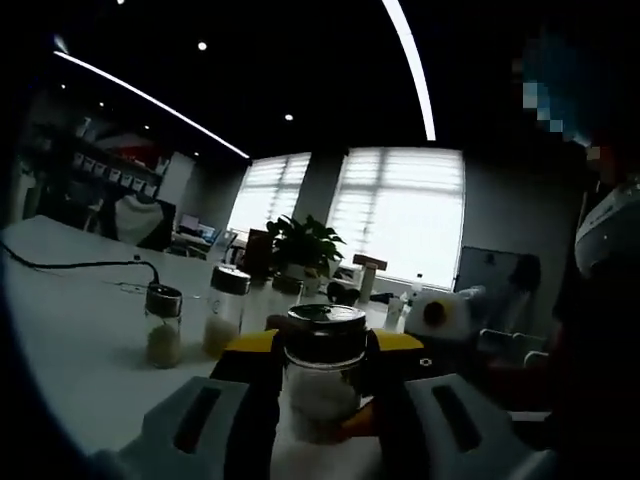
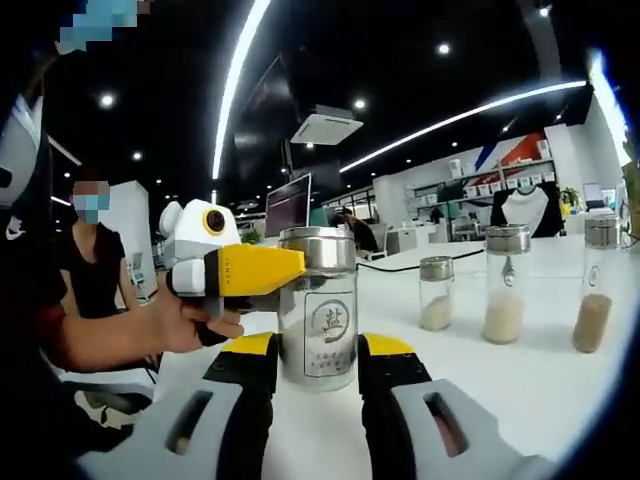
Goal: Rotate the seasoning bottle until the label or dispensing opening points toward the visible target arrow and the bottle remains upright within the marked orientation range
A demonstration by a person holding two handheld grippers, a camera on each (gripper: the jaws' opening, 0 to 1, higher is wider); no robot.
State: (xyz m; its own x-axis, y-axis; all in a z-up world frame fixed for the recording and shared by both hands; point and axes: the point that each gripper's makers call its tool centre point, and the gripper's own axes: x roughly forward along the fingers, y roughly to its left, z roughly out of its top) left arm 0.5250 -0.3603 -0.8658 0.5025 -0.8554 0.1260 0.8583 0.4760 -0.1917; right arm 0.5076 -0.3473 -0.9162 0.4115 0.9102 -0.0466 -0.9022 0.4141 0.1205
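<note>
Up close in the left gripper view, the left gripper (image 1: 322,400) has its jaws set on either side of the seasoning bottle (image 1: 324,372), which stands upright on the white table (image 1: 75,330); whether the pads press the glass I cannot tell. Two smaller jars (image 1: 163,326) stand beyond, to the left.

Seen from the right gripper view, the right gripper (image 2: 316,372) flanks the same bottle (label facing the camera), jaws just beside its sides, contact unclear. A hand (image 2: 190,322) holds the other gripper level from the left, its yellow tip at the bottle's metal cap (image 2: 318,248). Three jars (image 2: 505,284) stand to the right.
</note>
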